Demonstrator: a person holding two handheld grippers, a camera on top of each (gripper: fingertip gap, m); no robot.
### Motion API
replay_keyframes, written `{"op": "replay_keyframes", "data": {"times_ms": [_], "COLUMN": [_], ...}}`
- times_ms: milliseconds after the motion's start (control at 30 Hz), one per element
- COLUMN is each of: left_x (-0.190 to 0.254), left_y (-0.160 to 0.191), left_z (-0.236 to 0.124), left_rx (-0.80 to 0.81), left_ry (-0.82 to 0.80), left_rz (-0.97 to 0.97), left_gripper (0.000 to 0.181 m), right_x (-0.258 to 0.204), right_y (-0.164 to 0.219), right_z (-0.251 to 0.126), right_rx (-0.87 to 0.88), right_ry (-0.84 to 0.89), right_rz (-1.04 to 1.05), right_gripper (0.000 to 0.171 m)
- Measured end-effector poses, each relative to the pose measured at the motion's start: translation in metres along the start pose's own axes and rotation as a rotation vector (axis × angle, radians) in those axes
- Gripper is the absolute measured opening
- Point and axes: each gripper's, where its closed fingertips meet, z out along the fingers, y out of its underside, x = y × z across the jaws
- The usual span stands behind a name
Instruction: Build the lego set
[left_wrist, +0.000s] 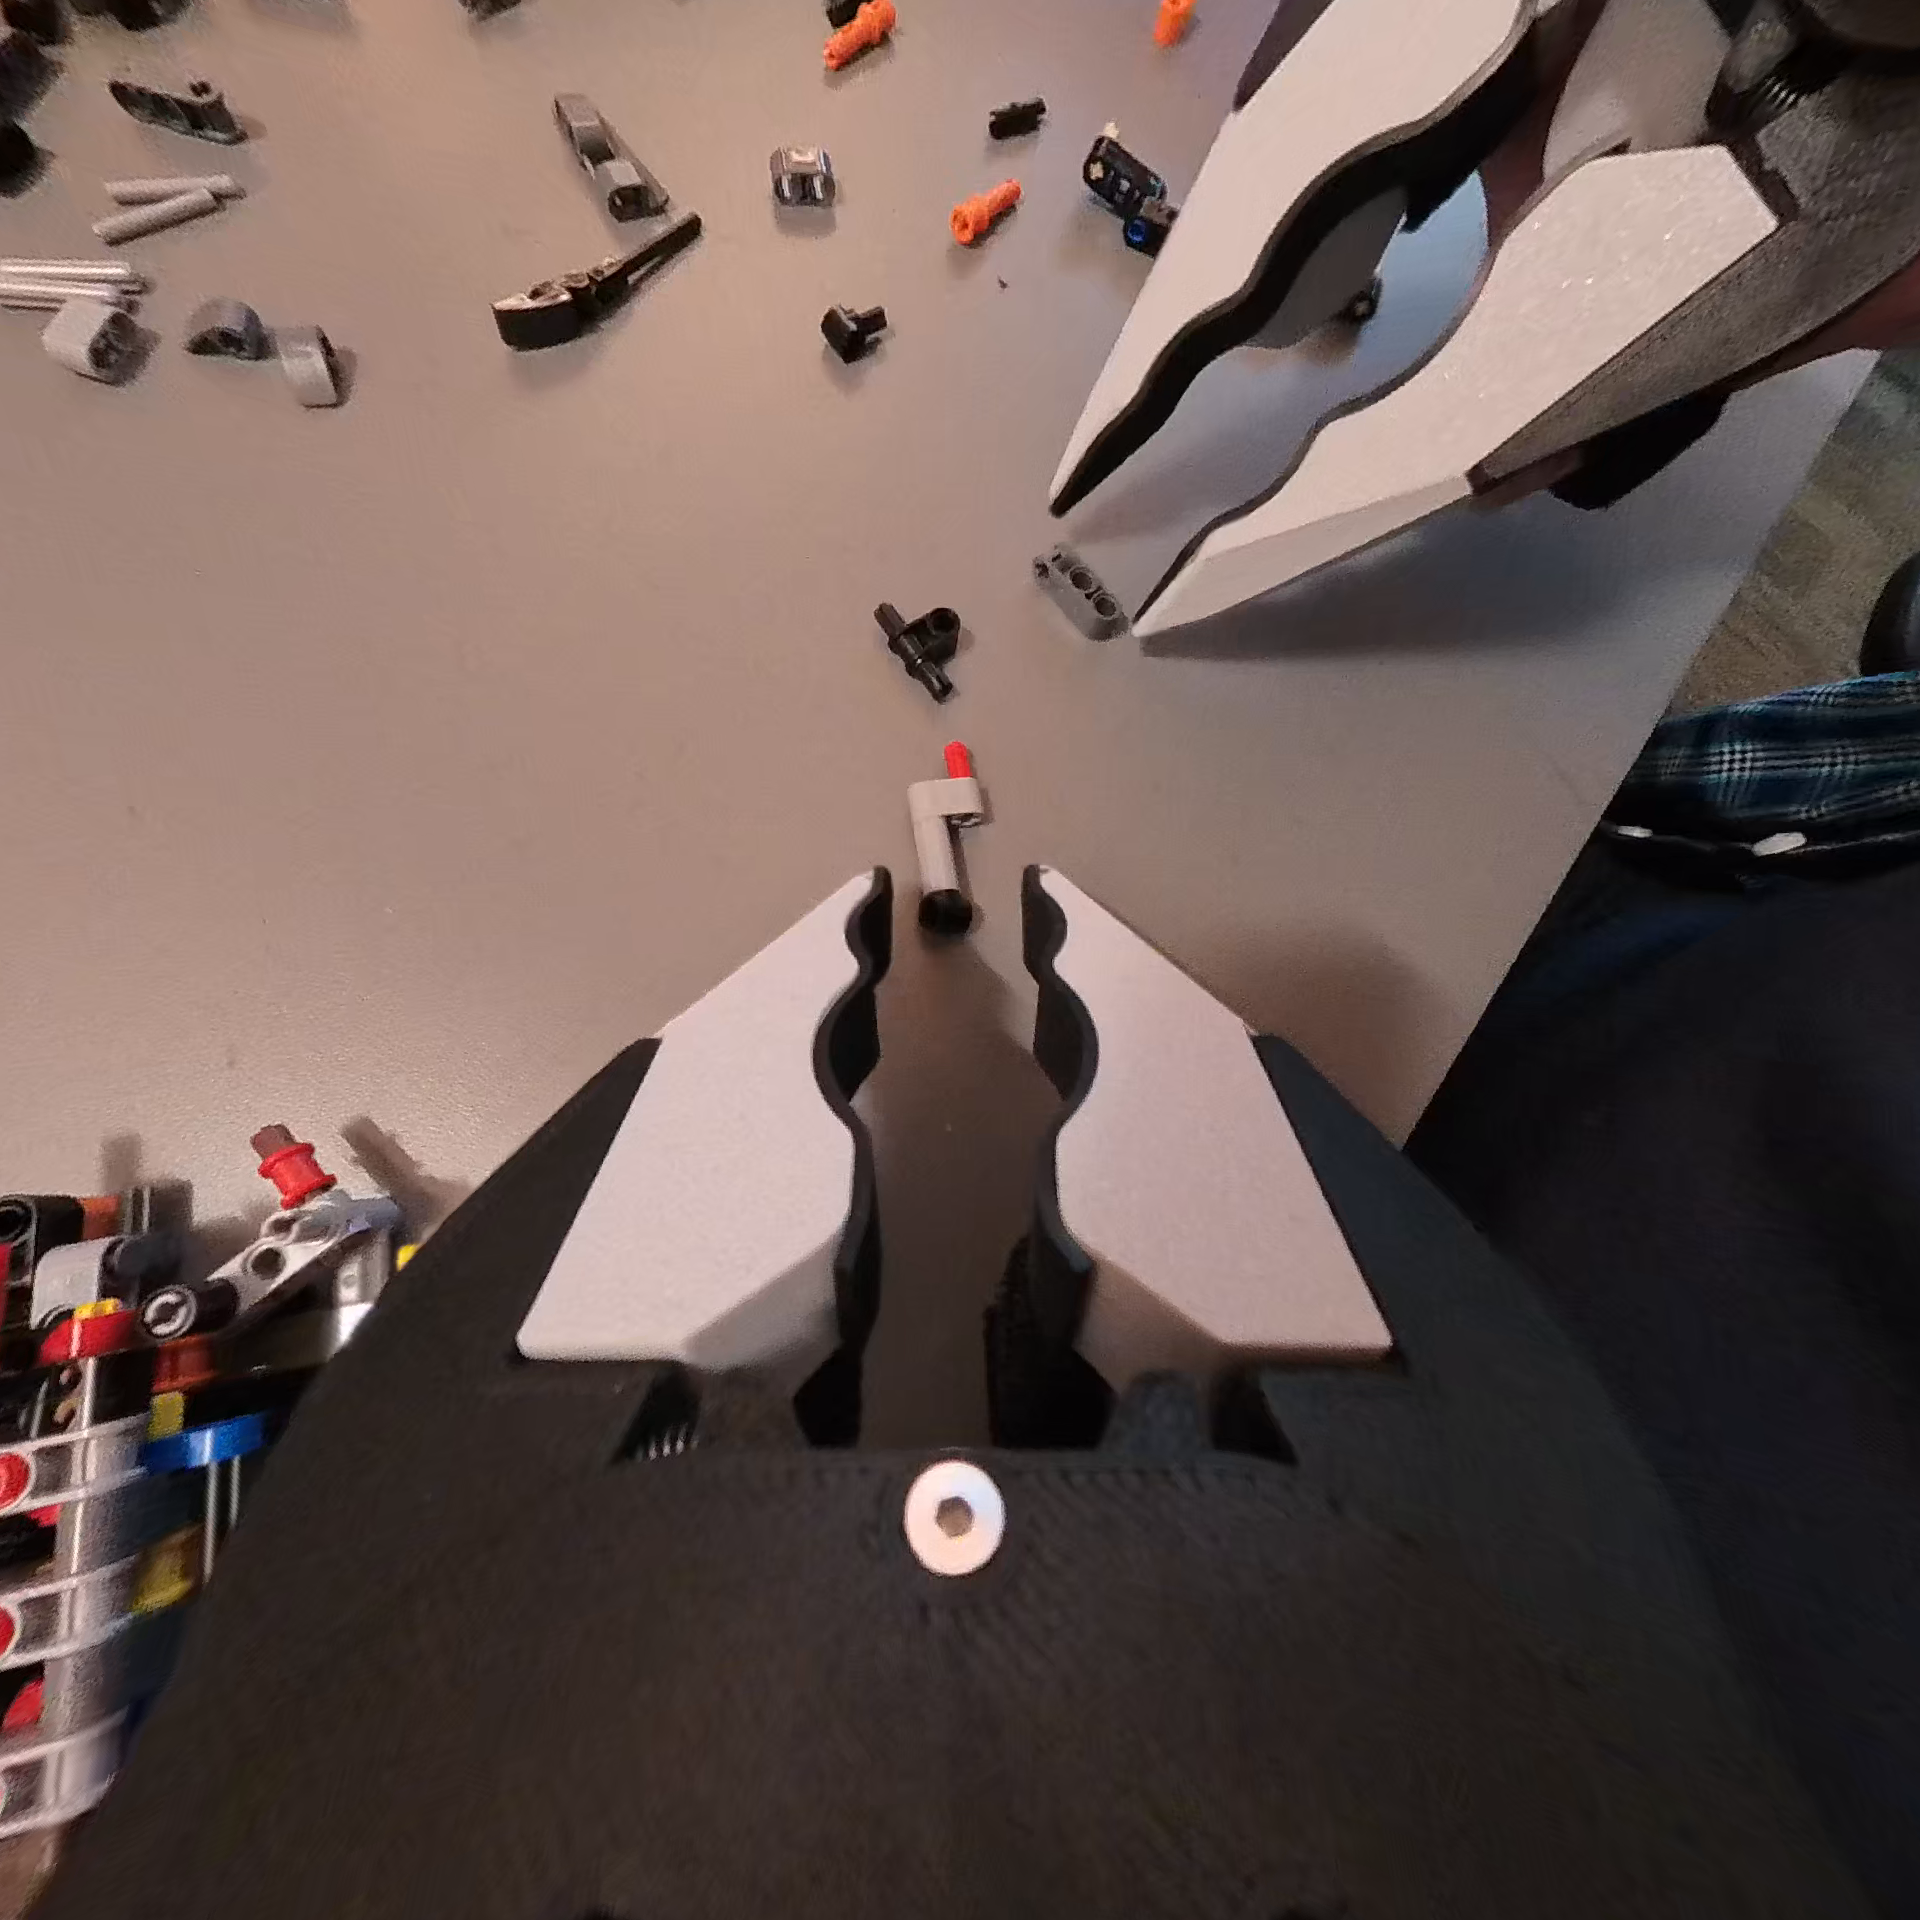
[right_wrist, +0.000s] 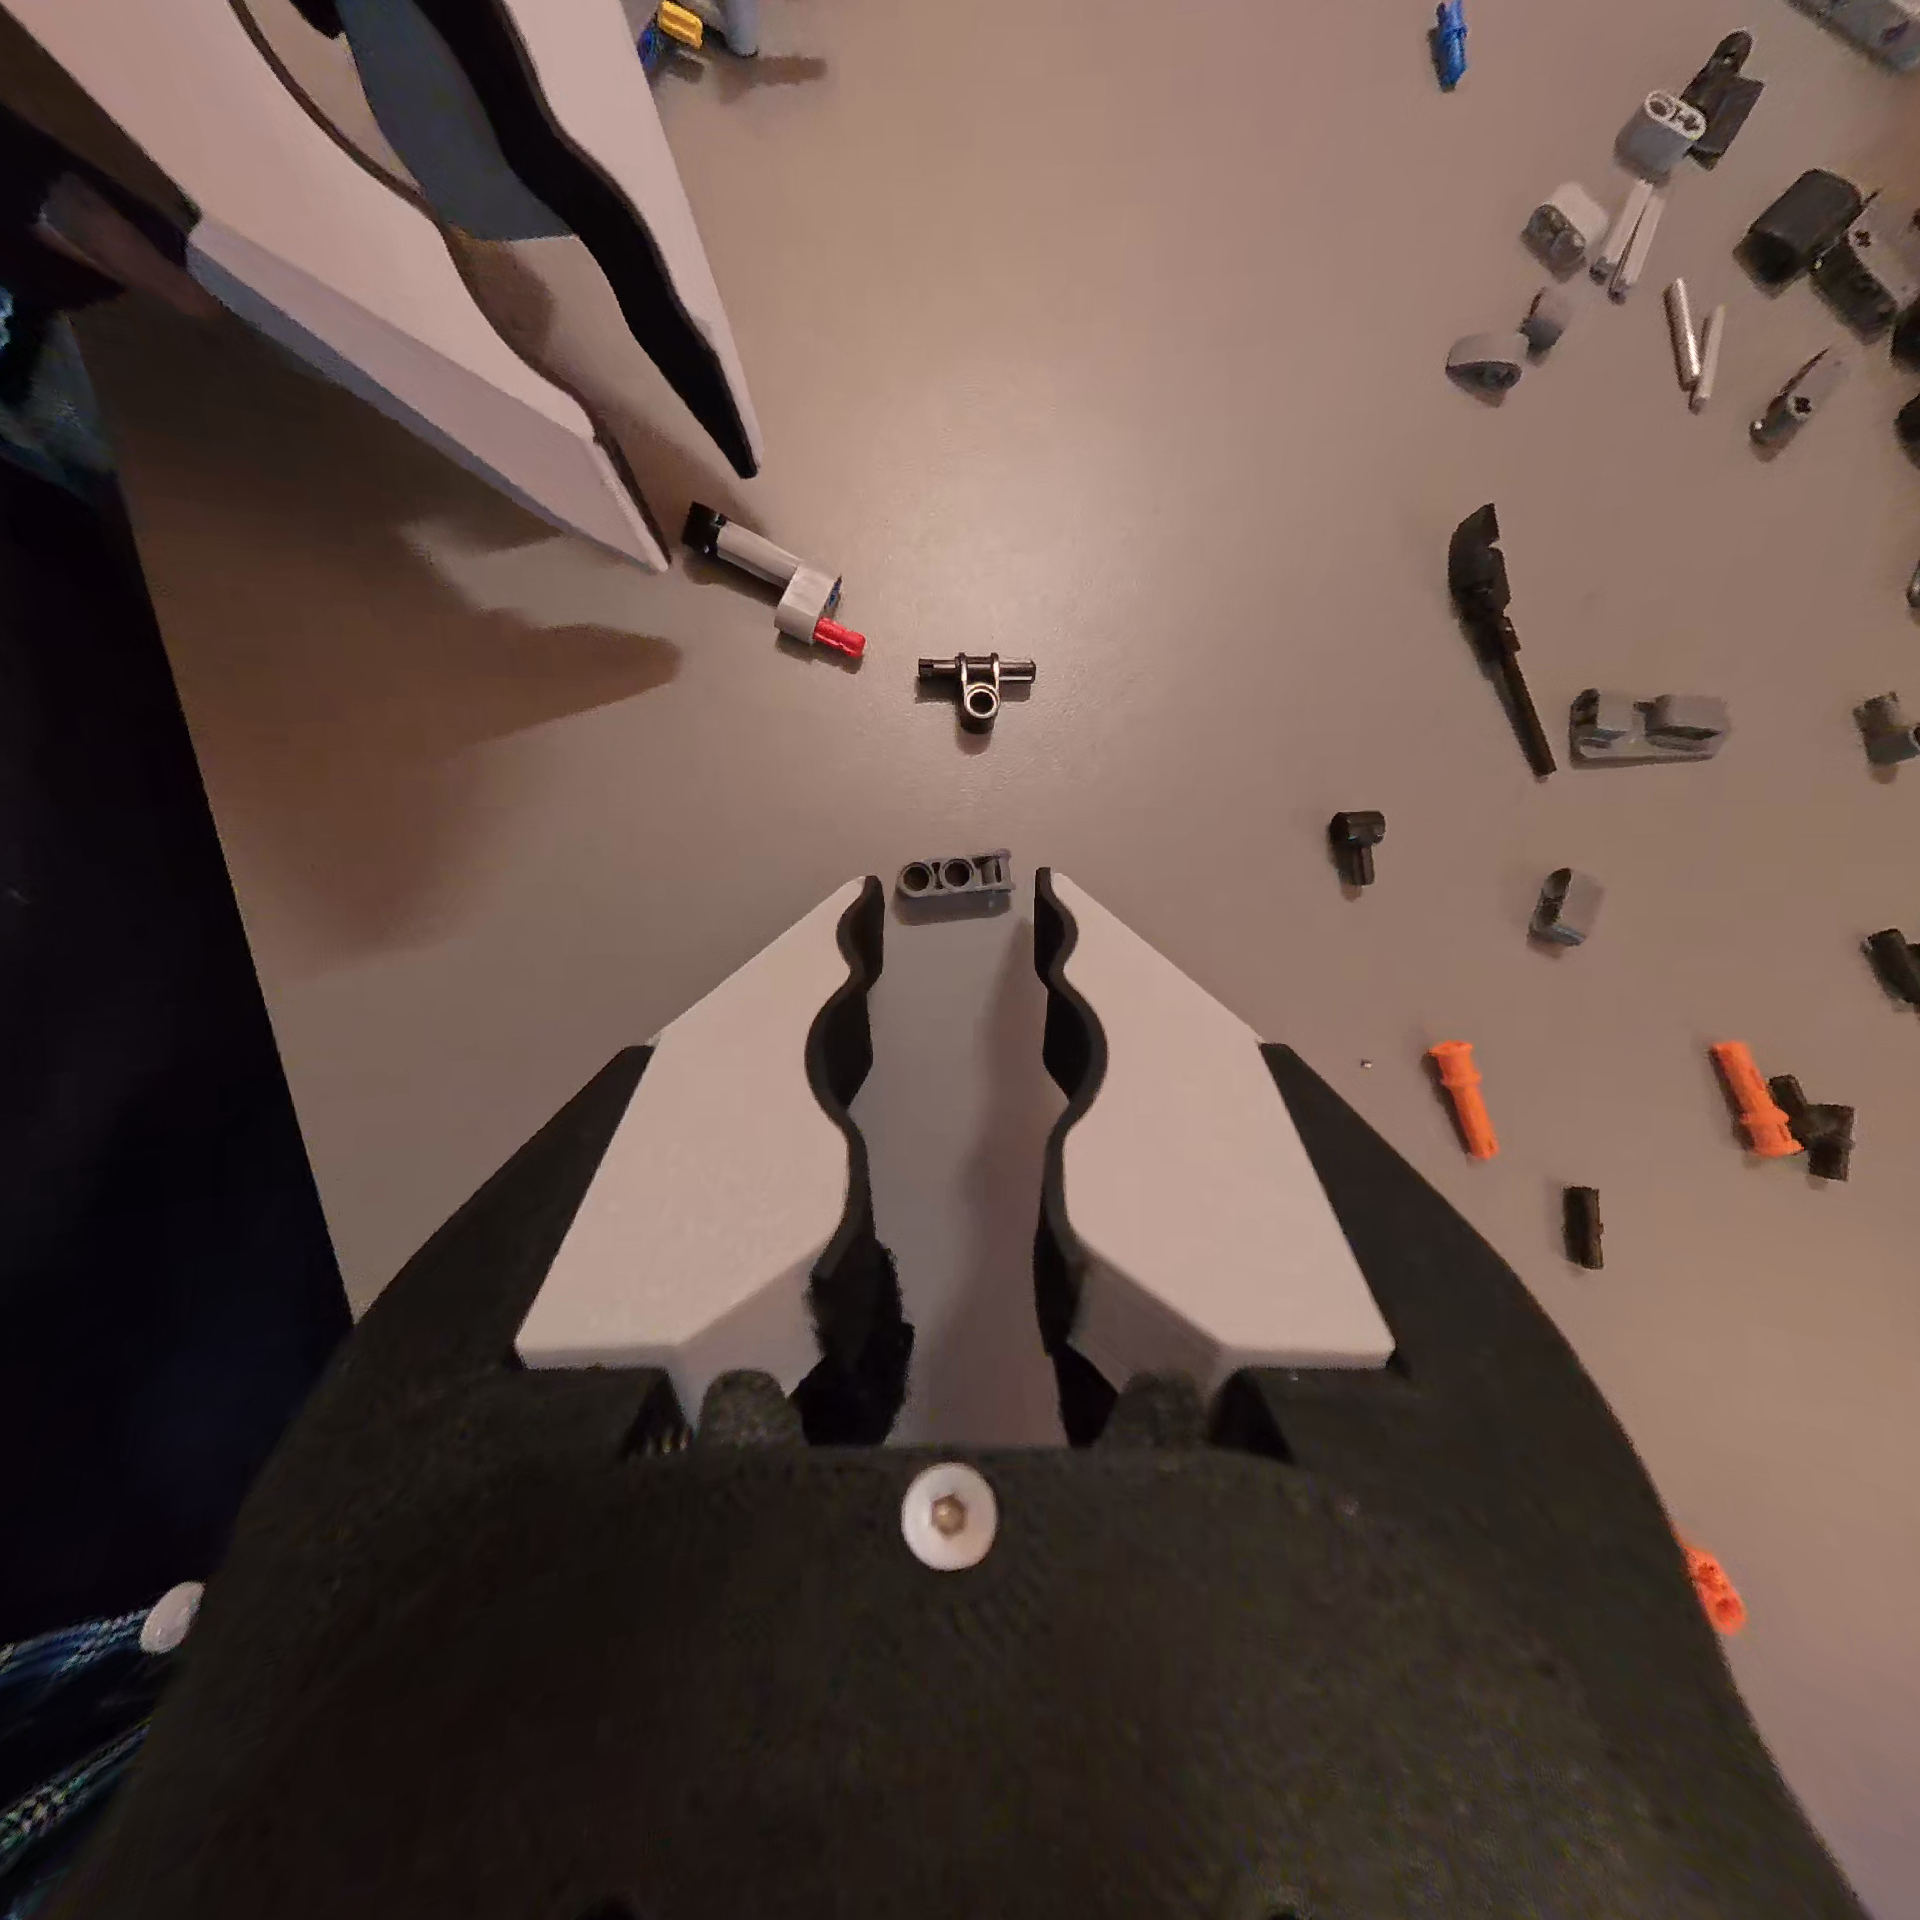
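Left wrist view: the left hand-held gripper (left_wrist: 956, 883) stands open over the grey worktop (left_wrist: 416, 727), its fingers apart and gripping nothing. Just ahead of its tips lies a small sub-assembly (left_wrist: 943, 836): a light grey connector with a black end nearest the tips and a red pin sticking out at the far end. Beyond that rests a black cross-shaped connector (left_wrist: 921, 646), and farther on a short dark grey beam with holes (left_wrist: 1083, 590) lies at the fingertips of the right hand-held gripper (left_wrist: 1101, 566), which reaches in from the upper right. At the lower left edge sits the partly built lego model (left_wrist: 114, 1382), a blurred mix of grey, black, red, yellow and blue. Loose parts scatter across the far worktop, among them orange pins (left_wrist: 985, 211) and a long black lever piece (left_wrist: 592, 283). Right wrist view: the right hand-held gripper (right_wrist: 954, 883) is open too, with the dark grey beam (right_wrist: 954, 883) lying on the worktop between its tips; no contact with either finger shows. Past it sit the black connector (right_wrist: 977, 681) and, toward the left, the grey sub-assembly (right_wrist: 777, 582) beside the left hand-held gripper's (right_wrist: 707, 509) tips. Orange pins (right_wrist: 1463, 1099) and grey and black pieces lie well apart on the right.
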Motion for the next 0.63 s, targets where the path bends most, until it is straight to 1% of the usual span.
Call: {"op": "replay_keyframes", "data": {"times_ms": [133, 233, 400, 433, 567, 633], "left_x": [0.0002, 0.0004, -0.0001, 0.0002, 0.0016, 0.0011], "left_y": [0.0031, 0.0063, 0.0057, 0.0056, 0.0051, 0.0046], "left_z": [0.0031, 0.0068, 0.0086, 0.0087, 0.0081, 0.0079], "left_rx": [-0.012, -0.030, -0.035, -0.035, -0.033, -0.030], "left_ry": [0.002, -0.001, -0.010, -0.008, -0.008, -0.009], "left_rz": [0.000, 0.003, 0.007, 0.004, 0.012, 0.011], "left_gripper": [0.023, 0.021, 0.017, 0.016, 0.017, 0.017], "right_x": [-0.0018, -0.0014, -0.0049, -0.0076, -0.0080, -0.0092], "right_y": [-0.0029, -0.0006, -0.0018, -0.0022, -0.0029, -0.0044], "right_z": [0.0037, 0.0060, 0.0053, 0.0055, 0.0030, 0.0022], "right_rx": [0.001, -0.010, 0.013, 0.016, 0.020, 0.024], "right_ry": [-0.007, -0.002, -0.031, -0.045, -0.034, -0.033], "right_rz": [0.004, 0.000, 0.030, 0.037, 0.051, 0.048], "right_gripper": [0.026, 0.020, 0.020, 0.020, 0.031, 0.030]}}
